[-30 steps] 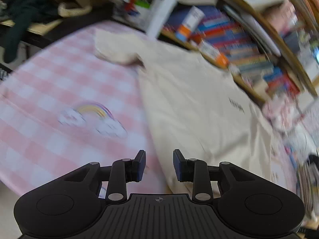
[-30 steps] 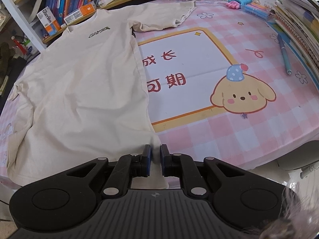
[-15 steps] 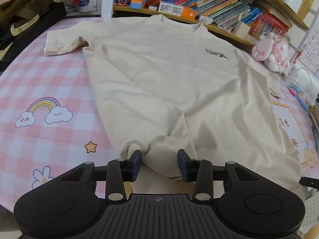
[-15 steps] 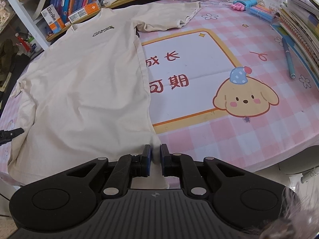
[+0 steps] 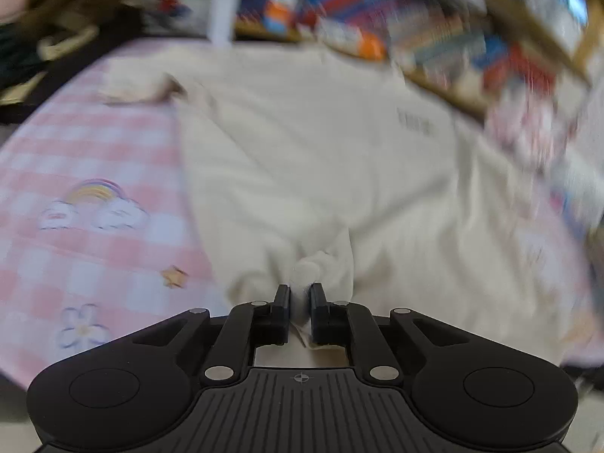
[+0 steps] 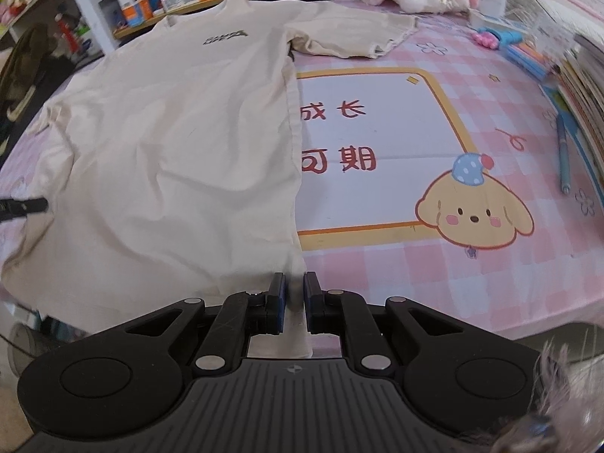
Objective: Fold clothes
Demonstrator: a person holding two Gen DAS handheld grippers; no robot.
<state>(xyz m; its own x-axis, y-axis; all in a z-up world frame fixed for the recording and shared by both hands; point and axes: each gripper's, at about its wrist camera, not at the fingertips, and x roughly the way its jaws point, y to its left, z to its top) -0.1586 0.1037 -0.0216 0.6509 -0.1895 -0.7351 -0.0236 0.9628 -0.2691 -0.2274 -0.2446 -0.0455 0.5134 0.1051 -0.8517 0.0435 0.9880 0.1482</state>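
Left hand-held gripper (image 5: 300,298) pinches the T-shirt (image 6: 170,143) hem's near-left corner; right hand-held gripper (image 6: 293,294) clamps its near-right corner; collar lies far.

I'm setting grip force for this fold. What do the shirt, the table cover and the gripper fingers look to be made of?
T-shirt: soft matte knit, probably cotton; it creases and bunches where the left gripper pinches the hem.
Table cover: smooth printed sheet, perhaps vinyl or coated cloth; it lies flat with fold lines.
Right gripper fingers: hard matte black plastic, with blue, possibly rubbery, pads.
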